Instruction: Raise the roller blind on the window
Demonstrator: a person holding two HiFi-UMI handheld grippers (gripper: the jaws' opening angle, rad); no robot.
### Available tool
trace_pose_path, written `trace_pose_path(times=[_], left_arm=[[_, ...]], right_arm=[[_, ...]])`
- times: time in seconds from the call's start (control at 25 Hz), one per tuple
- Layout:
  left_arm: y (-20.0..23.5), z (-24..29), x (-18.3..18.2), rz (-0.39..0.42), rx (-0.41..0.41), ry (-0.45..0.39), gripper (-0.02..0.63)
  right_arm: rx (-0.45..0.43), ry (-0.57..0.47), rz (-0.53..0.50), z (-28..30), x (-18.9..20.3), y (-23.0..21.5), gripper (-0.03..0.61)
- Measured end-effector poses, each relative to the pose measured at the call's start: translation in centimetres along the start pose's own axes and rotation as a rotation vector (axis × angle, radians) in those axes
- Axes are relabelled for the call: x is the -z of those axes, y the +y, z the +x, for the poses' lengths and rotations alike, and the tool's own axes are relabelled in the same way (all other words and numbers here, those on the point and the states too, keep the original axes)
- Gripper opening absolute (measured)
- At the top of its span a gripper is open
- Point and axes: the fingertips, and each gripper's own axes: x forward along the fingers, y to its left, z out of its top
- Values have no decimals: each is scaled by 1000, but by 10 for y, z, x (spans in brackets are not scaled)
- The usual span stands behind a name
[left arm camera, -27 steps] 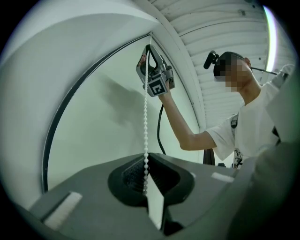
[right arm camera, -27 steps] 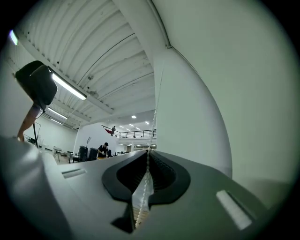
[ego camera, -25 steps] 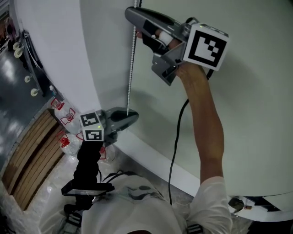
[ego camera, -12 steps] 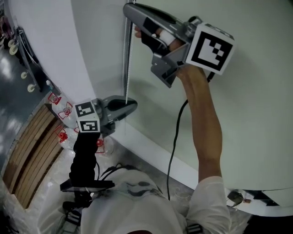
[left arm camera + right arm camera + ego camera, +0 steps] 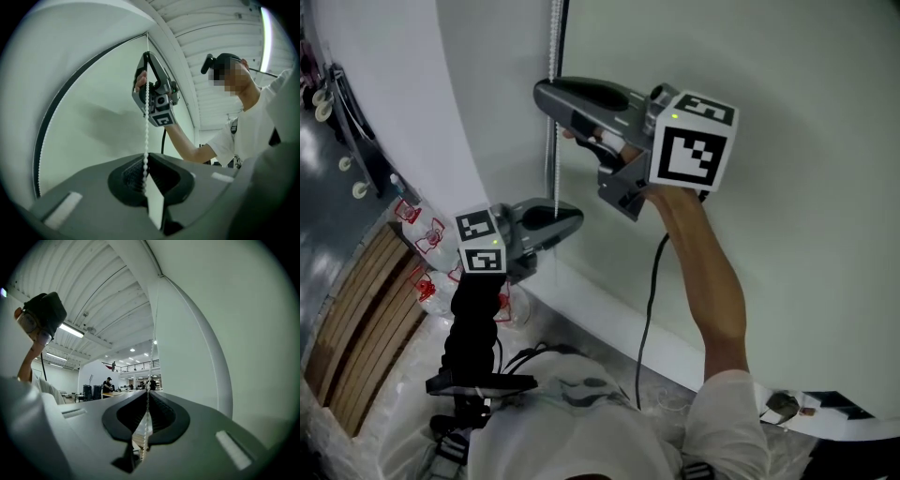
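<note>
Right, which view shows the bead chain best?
Left gripper view: the bead chain runs clearly from the right gripper down to the near jaws. Head view shows a thin line; right gripper view, a short stretch.

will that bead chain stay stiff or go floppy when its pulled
Likely floppy: the bead chain is a thin string of small beads. It probably only holds straight under tension, as between the right gripper and left gripper. Round beads may slip unless pinched firmly.
</note>
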Motion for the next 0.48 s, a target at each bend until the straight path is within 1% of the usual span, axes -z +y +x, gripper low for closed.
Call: trace_pose_path(times=[0.16,0.24,0.32,0.4,0.48], left_arm=[[2,2,-1,-5,4,-2,-1],[2,0,-1,-2,5,-7,-1],[-1,-7,-1,3,5,-12,-1],[0,-8,1,-1,2,-11,-2],[6,-1,2,-13,-2,3,-2]], right_arm=[[10,34,24,-4,30,-2,14],[19,69,21,-2,49,0,14],[25,116,25,3,76,6,14],[26,152,54,3,104,6,14],[24,165,98,-6,121,0,14]])
